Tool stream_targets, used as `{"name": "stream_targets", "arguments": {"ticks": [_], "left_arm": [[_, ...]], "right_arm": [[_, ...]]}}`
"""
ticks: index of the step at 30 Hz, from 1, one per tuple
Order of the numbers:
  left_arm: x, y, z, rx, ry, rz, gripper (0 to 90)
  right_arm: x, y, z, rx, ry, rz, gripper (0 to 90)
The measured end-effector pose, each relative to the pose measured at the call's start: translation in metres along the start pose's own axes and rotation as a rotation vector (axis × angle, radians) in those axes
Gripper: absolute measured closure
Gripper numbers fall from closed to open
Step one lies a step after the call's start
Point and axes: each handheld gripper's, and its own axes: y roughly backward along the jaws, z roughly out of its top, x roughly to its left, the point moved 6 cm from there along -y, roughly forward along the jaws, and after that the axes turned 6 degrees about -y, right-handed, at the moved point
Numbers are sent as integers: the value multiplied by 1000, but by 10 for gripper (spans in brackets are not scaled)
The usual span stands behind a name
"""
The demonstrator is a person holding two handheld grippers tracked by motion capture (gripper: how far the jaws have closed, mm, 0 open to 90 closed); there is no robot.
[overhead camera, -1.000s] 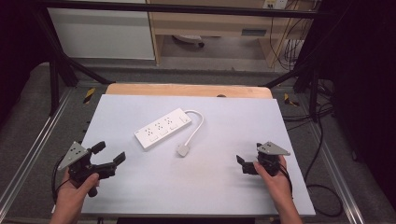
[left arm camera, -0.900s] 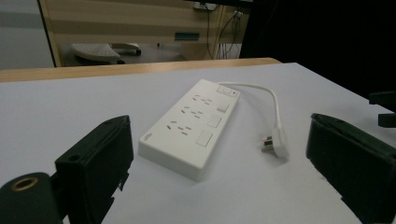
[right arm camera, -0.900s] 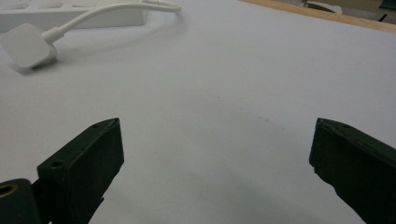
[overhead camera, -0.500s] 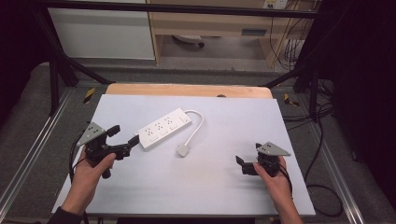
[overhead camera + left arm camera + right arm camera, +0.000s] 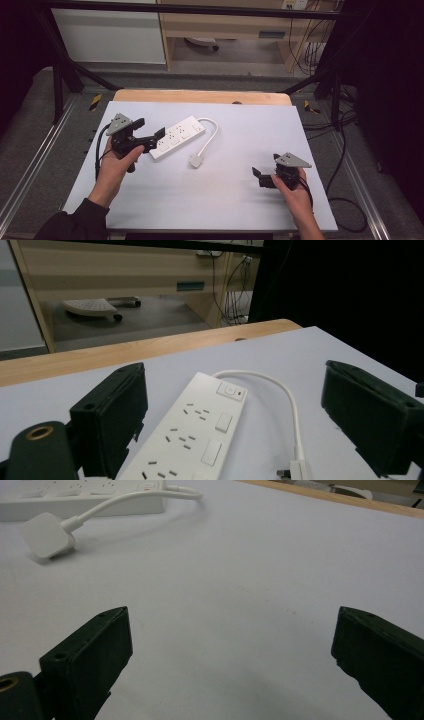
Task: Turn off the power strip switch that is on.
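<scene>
A white power strip (image 5: 177, 137) lies at an angle on the white table top (image 5: 240, 135), left of centre. Its short white cable (image 5: 212, 135) loops round to a white plug (image 5: 195, 160) lying beside it. My left gripper (image 5: 151, 128) is open at the strip's near left end, one jaw on each side of it. In the left gripper view the strip (image 5: 195, 435) runs away between the jaws of that gripper (image 5: 240, 415), with the plug (image 5: 297, 471) at the lower right. My right gripper (image 5: 265, 167) stays open low over bare table at the right; from that gripper (image 5: 232, 650) the plug (image 5: 47, 535) lies far ahead.
A wooden strip (image 5: 200, 96) edges the table's far side. Metal frame rails (image 5: 30, 165) run along both sides. Beyond the table stand a white cabinet (image 5: 110, 35) and a wooden shelf unit (image 5: 240, 25). Cables (image 5: 345, 210) trail on the floor at the right.
My left gripper has travelled forward and to the right, from the table's near left to the left end of the power strip. The right gripper has stayed where it was.
</scene>
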Motion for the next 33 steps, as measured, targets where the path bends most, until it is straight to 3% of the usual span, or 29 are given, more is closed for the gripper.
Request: {"name": "stream_targets", "arguments": {"ticks": [13,21,25,29,30,31,32,33], "left_arm": [[0,-39,14,21,-27,39,161],[-6,-52,17,39,-43,38,212],[-7,-55,17,48,-44,41,277],[-5,-60,14,66,-44,39,386],[-5,-61,14,69,-45,36,456],[-5,-62,13,69,-48,35,456],[-4,-63,13,70,-51,38,533],[-5,-64,13,68,-51,33,533]], "right_arm": [[2,-5,-1,19,18,19,36],[3,-2,1,6,18,22,35],[3,-1,1,4,17,23,34],[4,-1,1,2,17,23,34],[4,-1,2,1,17,23,34],[4,-1,2,1,17,23,34],[4,-1,1,2,16,23,35],[4,-1,1,2,16,23,35]]}}
